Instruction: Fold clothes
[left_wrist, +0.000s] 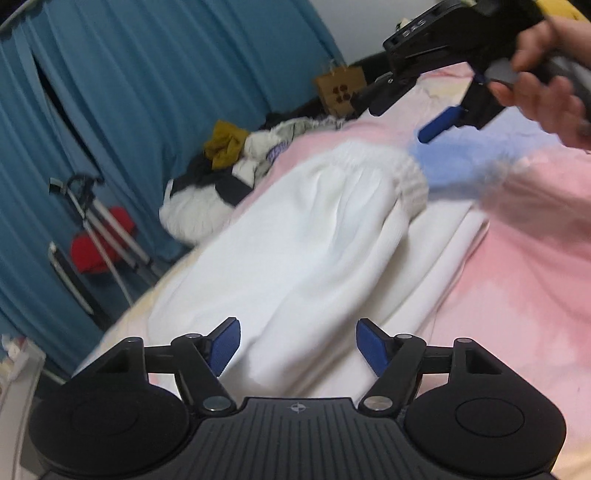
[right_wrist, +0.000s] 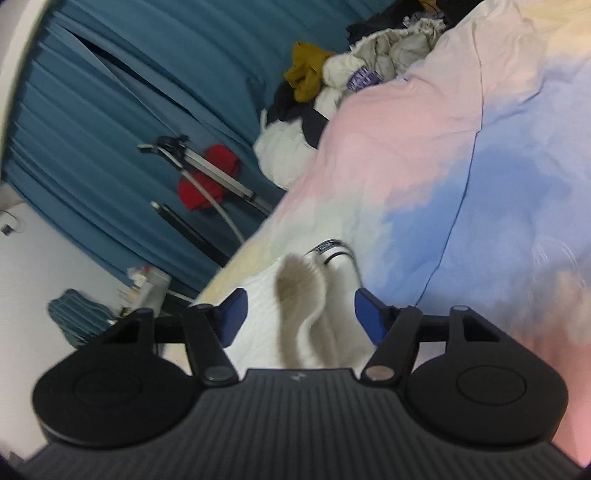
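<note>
A white garment (left_wrist: 314, 251) with a ribbed elastic band (left_wrist: 406, 173) lies spread on the pink and blue bed cover (left_wrist: 517, 277). My left gripper (left_wrist: 297, 345) is open just above its near end, touching nothing. My right gripper (left_wrist: 439, 123) shows in the left wrist view, held in a hand above the band end. In the right wrist view my right gripper (right_wrist: 299, 315) is open, with the garment's ribbed band (right_wrist: 306, 306) lying between and below the fingers, not clamped.
A heap of other clothes (left_wrist: 236, 162) lies at the far edge of the bed, also in the right wrist view (right_wrist: 340, 85). A blue curtain (left_wrist: 147, 92), a tripod (left_wrist: 103, 229) and a red object (left_wrist: 99, 243) stand beside the bed. A brown paper bag (left_wrist: 341, 88) is behind.
</note>
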